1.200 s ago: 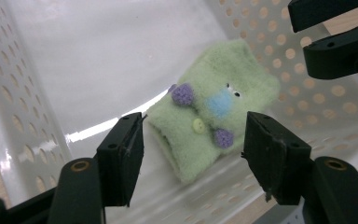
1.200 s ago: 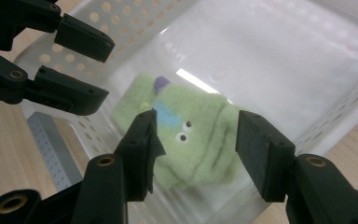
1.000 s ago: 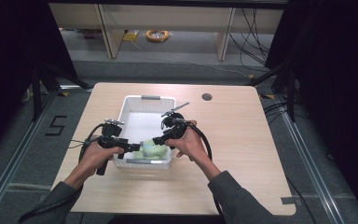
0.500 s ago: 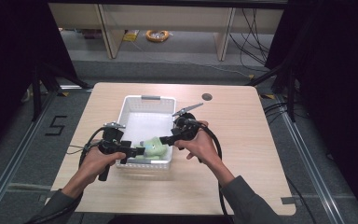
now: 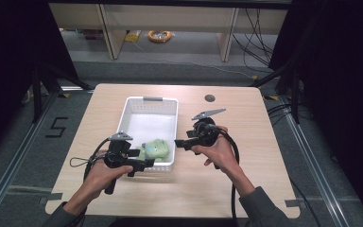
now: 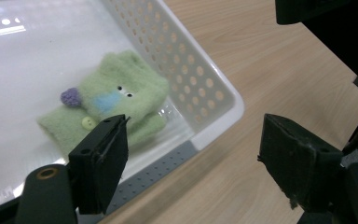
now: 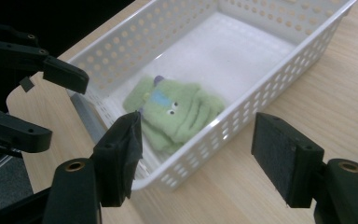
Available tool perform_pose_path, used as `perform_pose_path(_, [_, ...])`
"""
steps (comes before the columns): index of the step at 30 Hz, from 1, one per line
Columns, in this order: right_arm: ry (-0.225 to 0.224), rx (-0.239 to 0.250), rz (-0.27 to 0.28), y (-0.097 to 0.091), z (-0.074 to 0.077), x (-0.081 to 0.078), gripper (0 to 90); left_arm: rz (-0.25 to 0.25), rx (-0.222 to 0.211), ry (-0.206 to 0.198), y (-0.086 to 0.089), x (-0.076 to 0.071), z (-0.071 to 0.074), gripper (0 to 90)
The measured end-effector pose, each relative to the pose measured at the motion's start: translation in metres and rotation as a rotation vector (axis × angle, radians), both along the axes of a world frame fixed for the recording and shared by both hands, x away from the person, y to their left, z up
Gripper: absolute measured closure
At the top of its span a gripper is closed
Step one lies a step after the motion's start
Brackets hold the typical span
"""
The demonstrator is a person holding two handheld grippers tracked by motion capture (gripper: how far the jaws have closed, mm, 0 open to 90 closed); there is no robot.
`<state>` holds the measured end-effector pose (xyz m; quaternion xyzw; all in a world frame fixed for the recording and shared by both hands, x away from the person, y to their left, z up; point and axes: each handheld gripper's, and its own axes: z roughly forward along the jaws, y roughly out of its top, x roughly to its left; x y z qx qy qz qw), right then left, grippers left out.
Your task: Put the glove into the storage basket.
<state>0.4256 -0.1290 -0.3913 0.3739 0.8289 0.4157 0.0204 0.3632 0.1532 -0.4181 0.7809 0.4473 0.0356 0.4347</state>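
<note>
A green fuzzy knitted piece with small eyes, a blue patch and a purple bobble lies folded in the near right corner of a white perforated basket. It also shows in the left gripper view and the right gripper view. My left gripper sits at the basket's near edge, pointing right. Its jaws have just been opening and are open, with nothing between them. My right gripper is just outside the basket's right wall, pointing left. Its jaws have also been opening and are open and empty.
The basket stands on a light wooden table with a small dark round hole at the back right. Bare tabletop lies right of the basket and along the front edge. Dark floor and metal rails surround the table.
Both grippers were close together at the green piece in the basket's near end. They have drawn apart, the right one out over the right wall, and the green piece lies free.
</note>
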Motion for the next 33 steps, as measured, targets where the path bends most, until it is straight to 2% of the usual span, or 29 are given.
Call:
perform_pose_path(2, [-0.013,0.004,0.001,-0.006,-0.001,-0.002,34.4,-0.026,-0.001,-0.013,-0.001,-0.006,0.0,23.3])
perform_pose_path(7, [-0.009,0.014,-0.013,-0.017,-0.003,-0.008,33.8,-0.038,-0.012,-0.024,-0.007,-0.016,-0.003,23.3])
perform_pose_path(11, [-0.031,0.031,-0.029,-0.029,-0.006,-0.017,33.5,-0.062,-0.024,-0.021,-0.015,-0.026,-0.008,23.3])
perform_pose_path(13, [-0.032,0.031,-0.036,-0.032,-0.007,-0.019,33.4,-0.065,-0.022,-0.023,-0.017,-0.027,-0.01,23.3])
perform_pose_path(14, [-0.021,0.054,-0.037,-0.035,-0.009,-0.023,33.3,-0.068,-0.028,-0.022,-0.02,-0.03,-0.012,23.3])
perform_pose_path(16, [-0.018,0.058,-0.045,-0.038,-0.01,-0.025,33.3,-0.082,-0.029,-0.02,-0.021,-0.031,-0.013,23.3])
perform_pose_path(17, [-0.034,0.055,-0.04,-0.041,-0.012,-0.025,33.3,-0.083,-0.029,-0.023,-0.022,-0.033,-0.014,23.3])
perform_pose_path(19, [-0.035,0.052,-0.052,-0.045,-0.013,-0.028,33.3,-0.084,-0.034,-0.034,-0.024,-0.036,-0.015,23.3])
perform_pose_path(20, [-0.031,0.056,-0.057,-0.049,-0.016,-0.032,33.2,-0.088,-0.037,-0.056,-0.026,-0.039,-0.016,23.2])
perform_pose_path(21, [-0.031,0.056,-0.057,-0.049,-0.016,-0.032,33.2,-0.088,-0.037,-0.056,-0.026,-0.039,-0.016,23.2])
perform_pose_path(22, [-0.048,0.078,-0.049,-0.054,-0.02,-0.034,33.2,-0.098,-0.047,-0.066,-0.028,-0.041,-0.017,23.1])
perform_pose_path(23, [-0.048,0.078,-0.049,-0.054,-0.02,-0.034,33.2,-0.098,-0.047,-0.066,-0.028,-0.041,-0.017,23.1])
perform_pose_path(24, [-0.025,0.059,-0.079,-0.056,-0.022,-0.04,33.1,-0.107,-0.031,-0.069,-0.029,-0.044,-0.019,23.0])
perform_pose_path(26, [-0.041,0.066,-0.06,-0.058,-0.025,-0.039,33.1,-0.106,-0.036,-0.071,-0.03,-0.045,-0.02,23.0])
perform_pose_path(27, [-0.046,0.076,-0.068,-0.059,-0.026,-0.041,33.1,-0.114,-0.028,-0.075,-0.031,-0.046,-0.022,23.0])
perform_pose_path(28, [-0.058,0.059,-0.068,-0.062,-0.028,-0.043,33.0,-0.12,-0.026,-0.074,-0.032,-0.047,-0.023,23.0])
perform_pose_path(31, [-0.035,0.075,-0.072,-0.063,-0.031,-0.047,32.7,-0.128,-0.015,-0.075,-0.034,-0.049,-0.028,23.0])
perform_pose_path(33, [-0.045,0.069,-0.077,-0.064,-0.033,-0.05,32.1,-0.129,-0.01,-0.075,-0.034,-0.051,-0.03,23.0])
